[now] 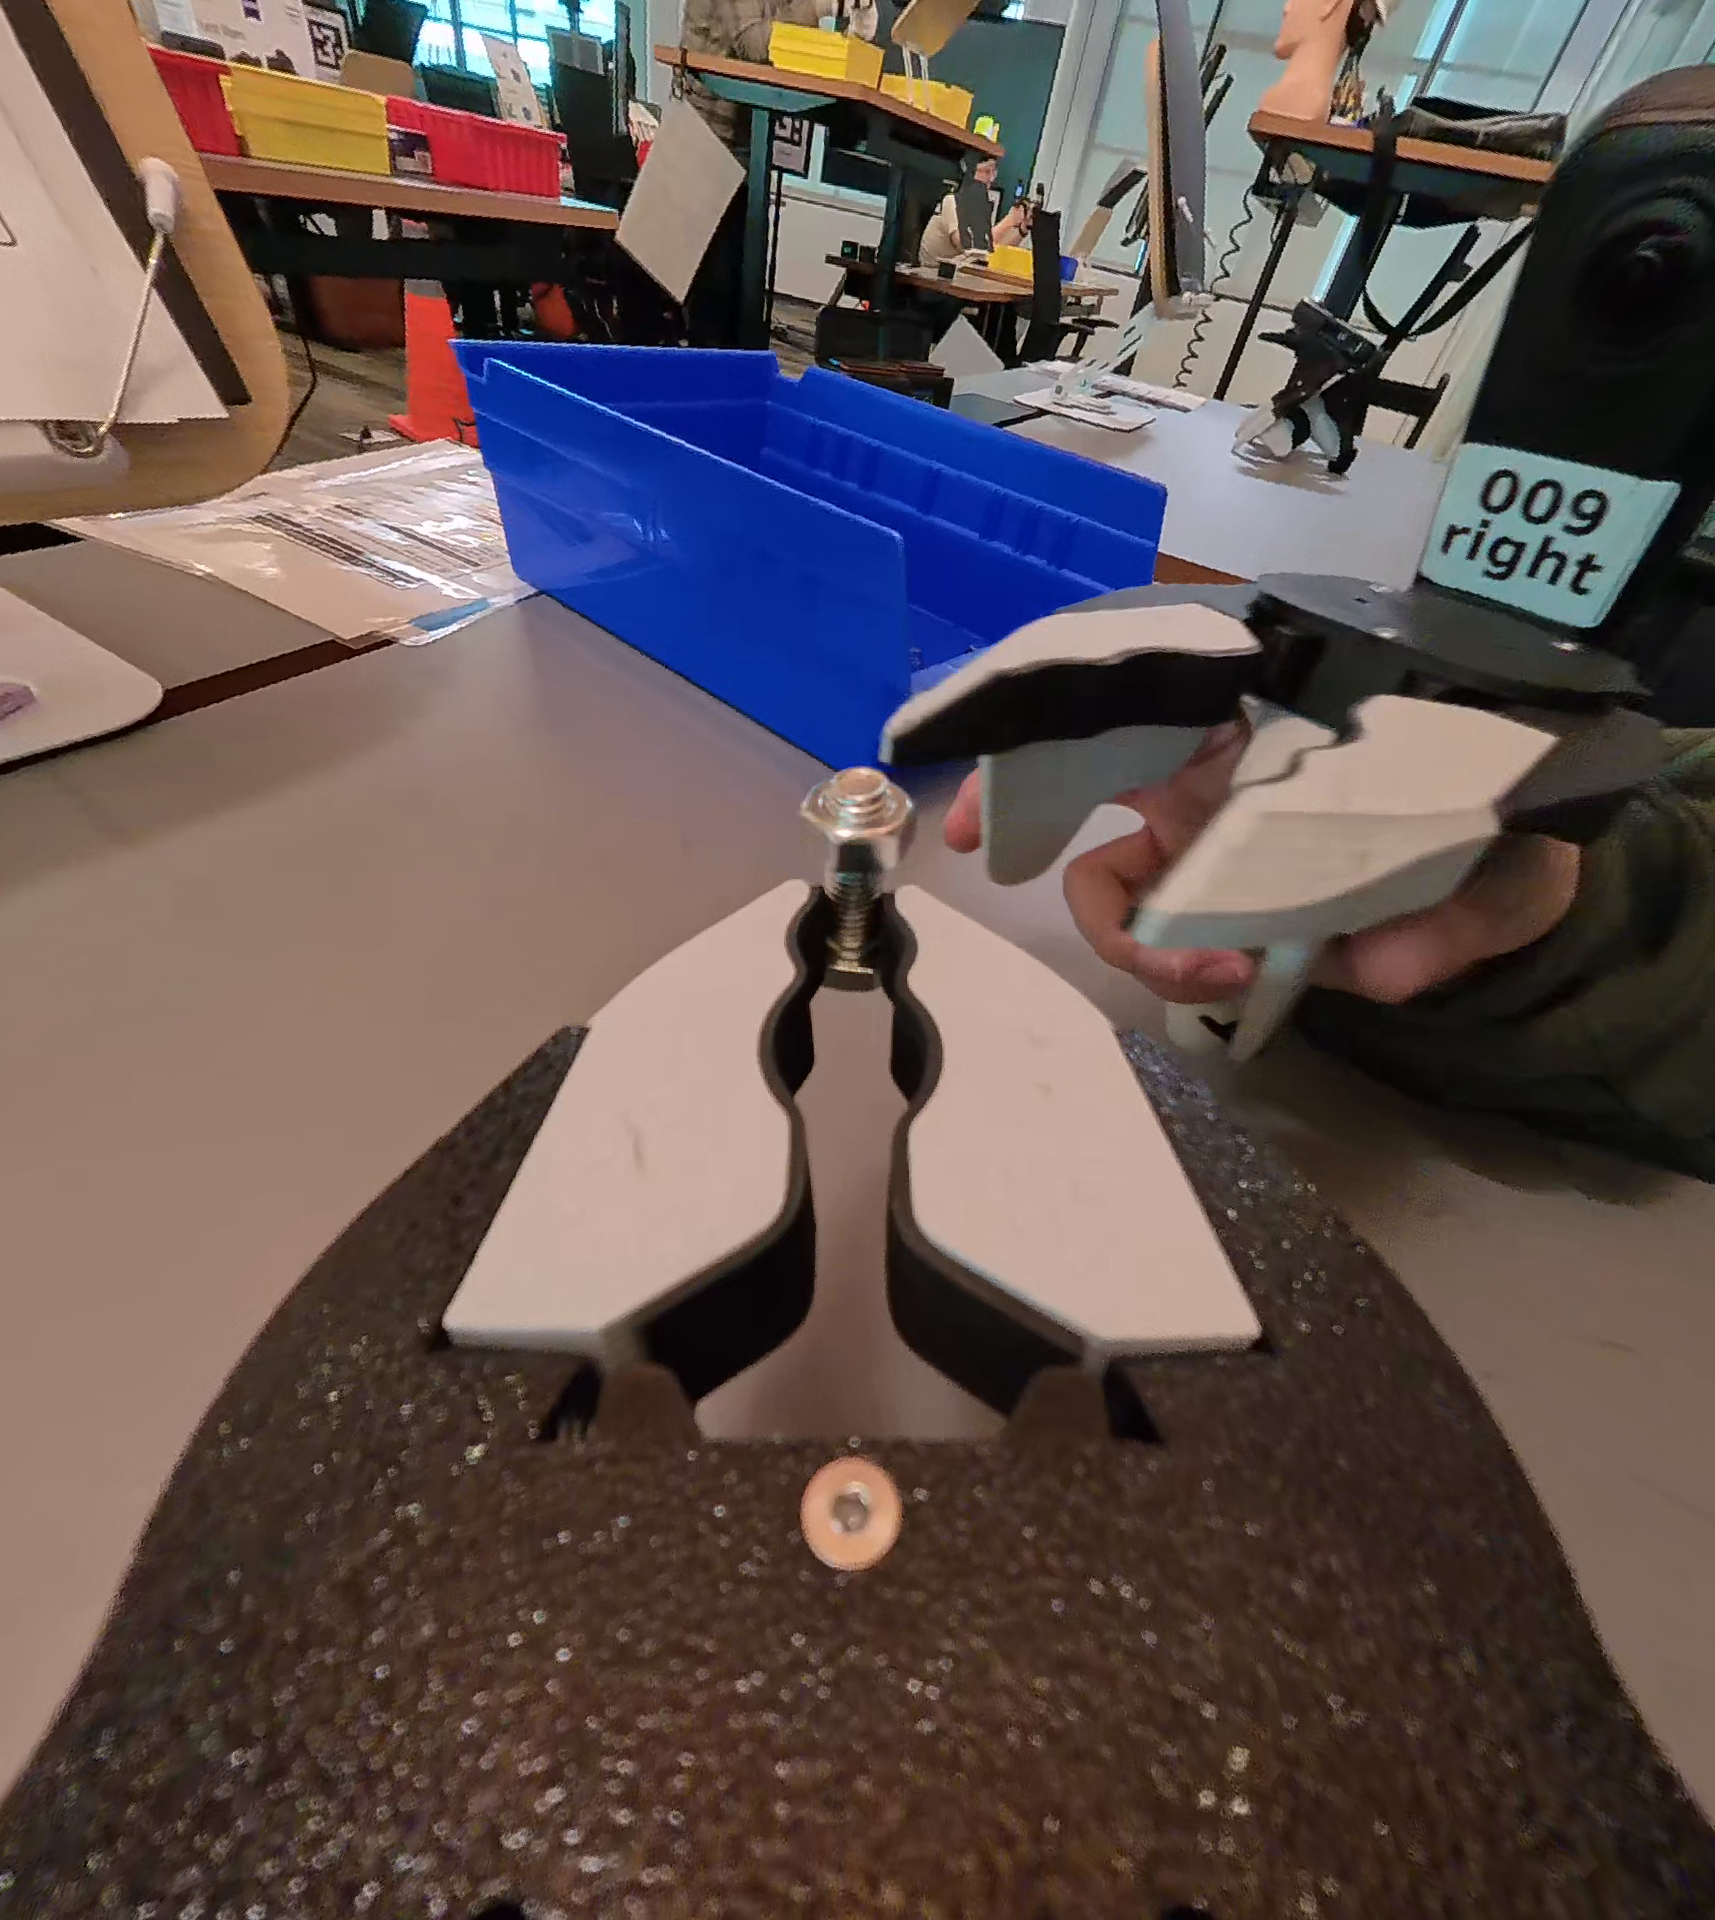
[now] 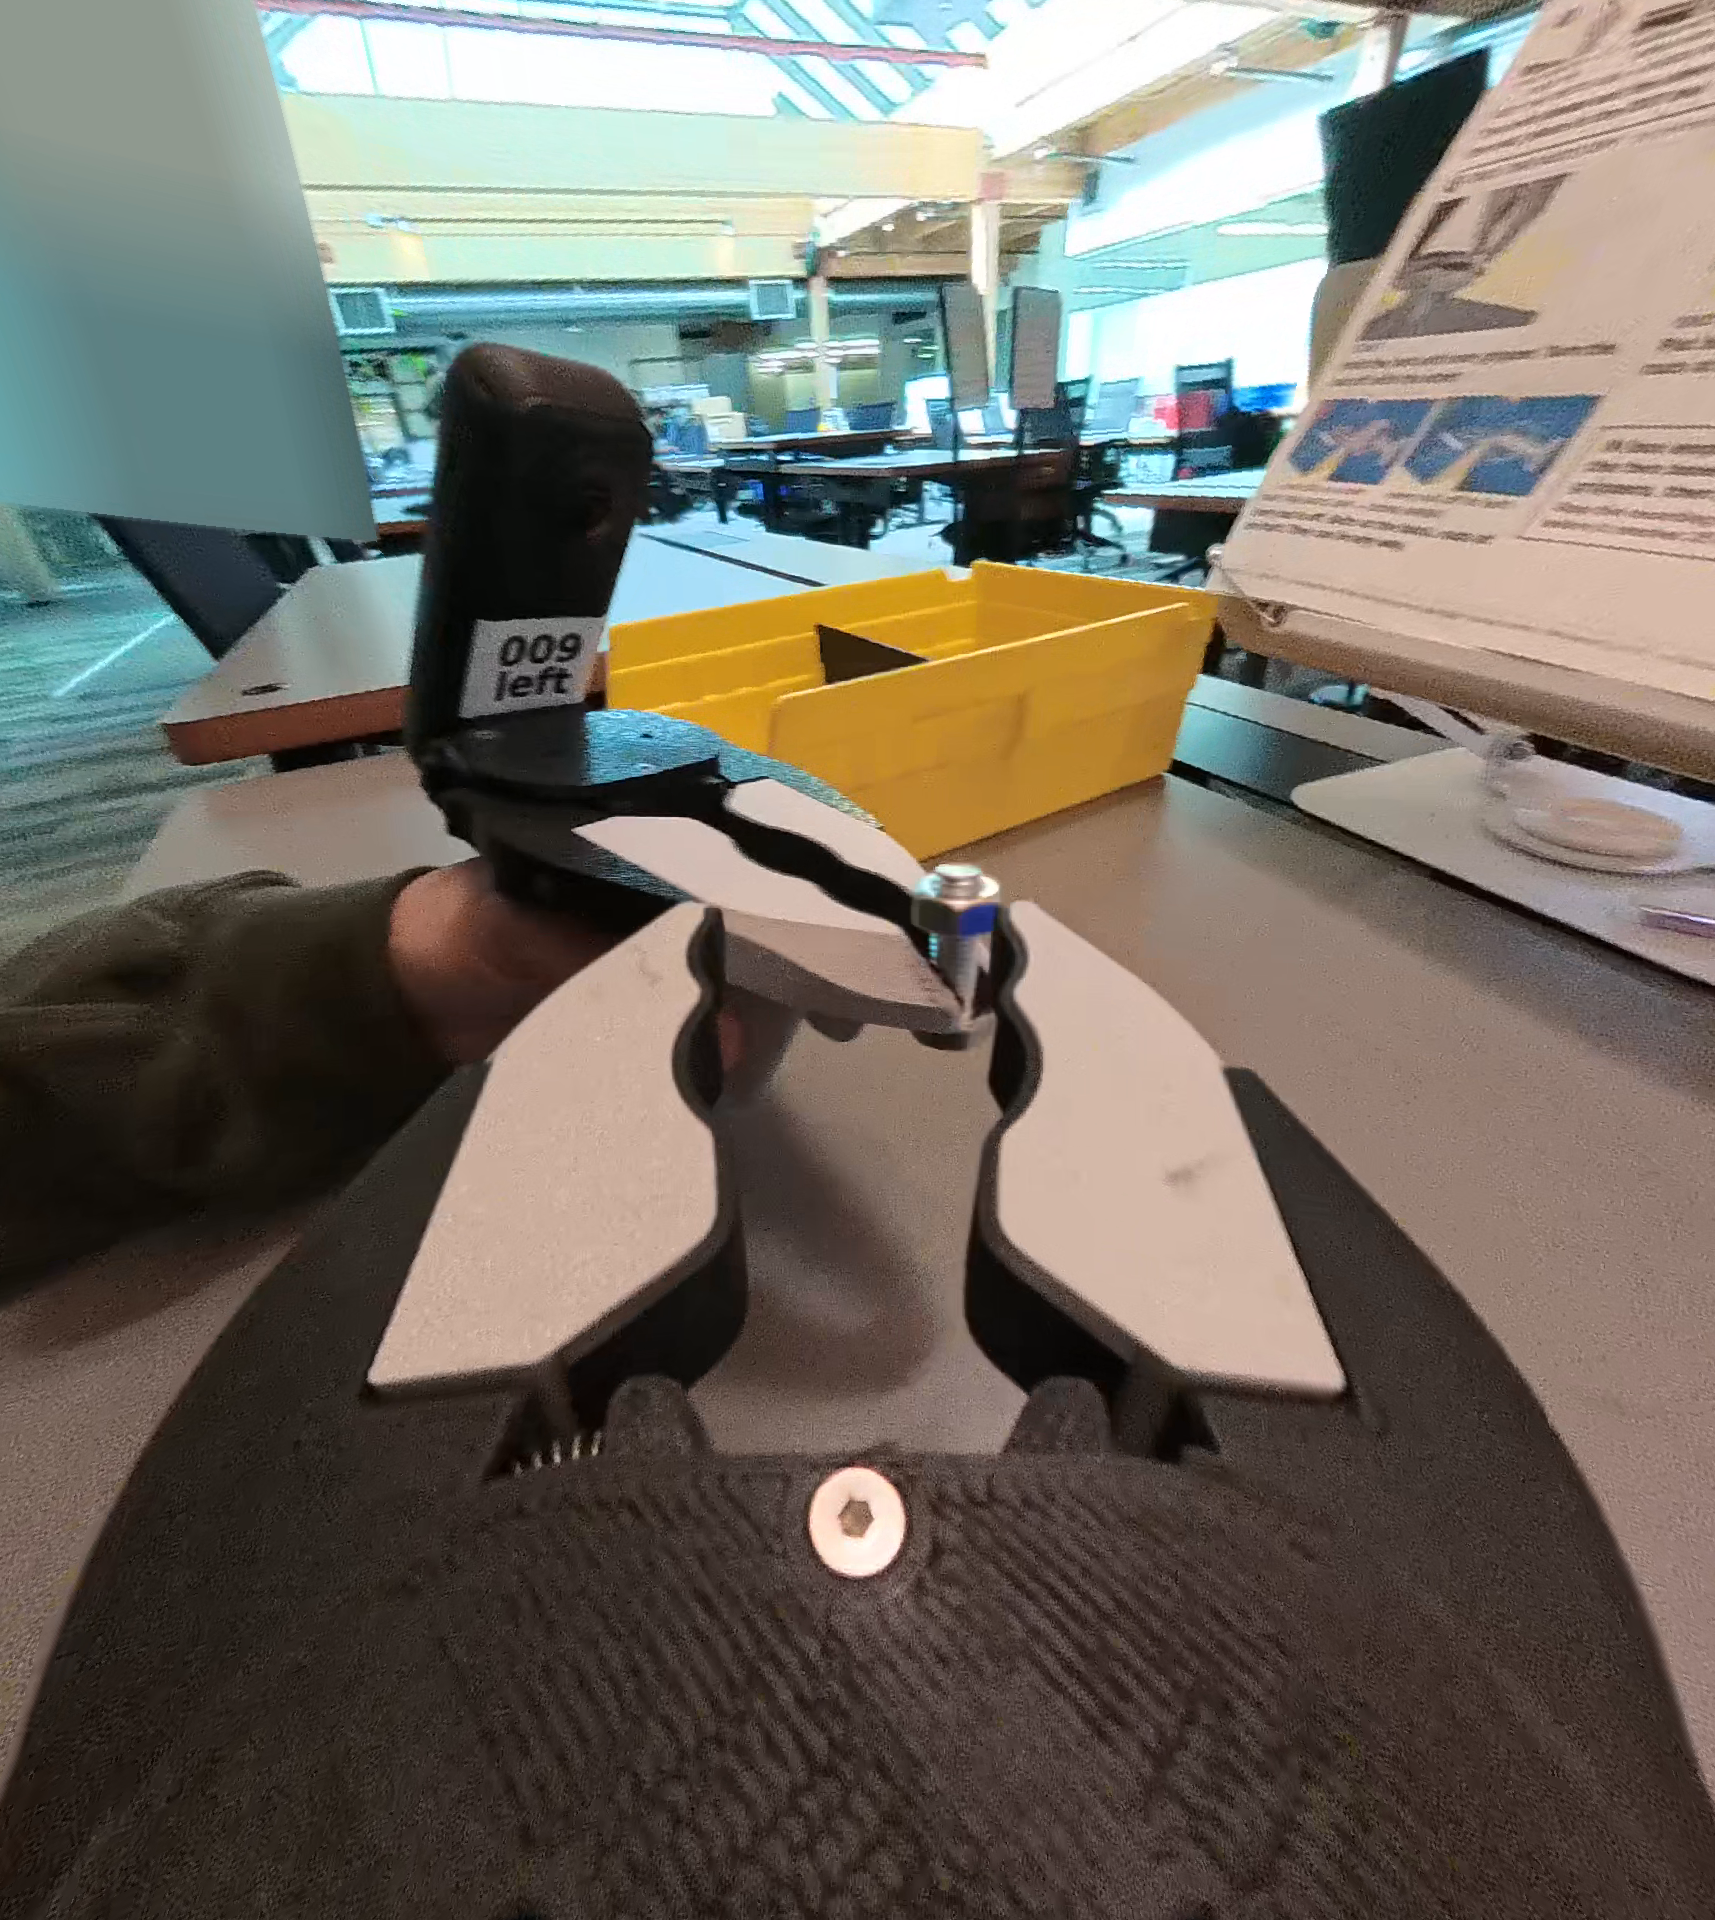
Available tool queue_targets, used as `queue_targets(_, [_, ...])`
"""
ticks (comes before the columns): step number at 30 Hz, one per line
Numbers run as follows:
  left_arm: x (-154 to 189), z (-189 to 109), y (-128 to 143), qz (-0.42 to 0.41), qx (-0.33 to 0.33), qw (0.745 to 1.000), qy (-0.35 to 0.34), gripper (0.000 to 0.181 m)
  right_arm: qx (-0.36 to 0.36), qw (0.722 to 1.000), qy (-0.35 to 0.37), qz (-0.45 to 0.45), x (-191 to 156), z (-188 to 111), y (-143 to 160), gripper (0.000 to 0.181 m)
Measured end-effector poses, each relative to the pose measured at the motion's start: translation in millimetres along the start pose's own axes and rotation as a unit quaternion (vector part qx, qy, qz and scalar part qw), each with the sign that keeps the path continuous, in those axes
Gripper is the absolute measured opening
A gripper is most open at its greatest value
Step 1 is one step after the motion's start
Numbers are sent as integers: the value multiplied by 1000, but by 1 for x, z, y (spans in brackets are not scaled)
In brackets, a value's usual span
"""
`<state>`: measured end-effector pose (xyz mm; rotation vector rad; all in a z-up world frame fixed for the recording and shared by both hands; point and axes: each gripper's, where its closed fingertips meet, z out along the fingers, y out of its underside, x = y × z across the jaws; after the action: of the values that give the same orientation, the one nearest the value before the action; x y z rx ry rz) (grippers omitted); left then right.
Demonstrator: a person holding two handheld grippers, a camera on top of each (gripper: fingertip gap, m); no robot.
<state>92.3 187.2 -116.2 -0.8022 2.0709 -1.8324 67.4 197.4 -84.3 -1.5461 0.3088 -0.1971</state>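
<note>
A silver bolt (image 1: 853, 914) stands upright with a hex nut (image 1: 855, 821) threaded near its top. My left gripper (image 1: 851, 920) is shut on the bolt's lower shank, above the grey table (image 1: 313, 883). My right gripper (image 1: 1014, 831) comes in from the right, open, its upper finger just beside the nut. In the right wrist view my right gripper (image 2: 858, 935) is open and empty. The left gripper (image 2: 941, 992) reaches in from the left between its fingers. The bolt (image 2: 962, 971) and nut (image 2: 957, 906) stand close to the right finger's tip.
A blue bin (image 1: 728, 520) stands on the table behind the bolt. A yellow divided bin (image 2: 936, 707) stands at the far side in the right wrist view. A paper document stand (image 2: 1559, 364) on a white base (image 2: 1611, 914) is to one side. A person's hands and green sleeves hold both grippers. Less than 4 cm separates the two grippers' tips.
</note>
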Motion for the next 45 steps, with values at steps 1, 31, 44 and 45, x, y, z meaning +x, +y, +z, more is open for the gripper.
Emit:
queue_targets(1, [1, 1, 0, -1, -1, 1000, 3, 9, -1, 1000, 19, 9, 7, 0, 2, 50])
queue_targets(31, [20, 5, -2, -3, 8, 999, 54, 9, -28, 999, 13, 14, 14, -14, 5, 17])
queue_targets(44, [9, 2, -10, -14, 31, 999, 29, 48, -95, 858, 462, -204, 185, -180, -42, 17])
queue_targets(45, [10, 3, -10, -14, 29, 999, 32, 48, -134, 842, 479, -208, 199, -194, -33, 17])
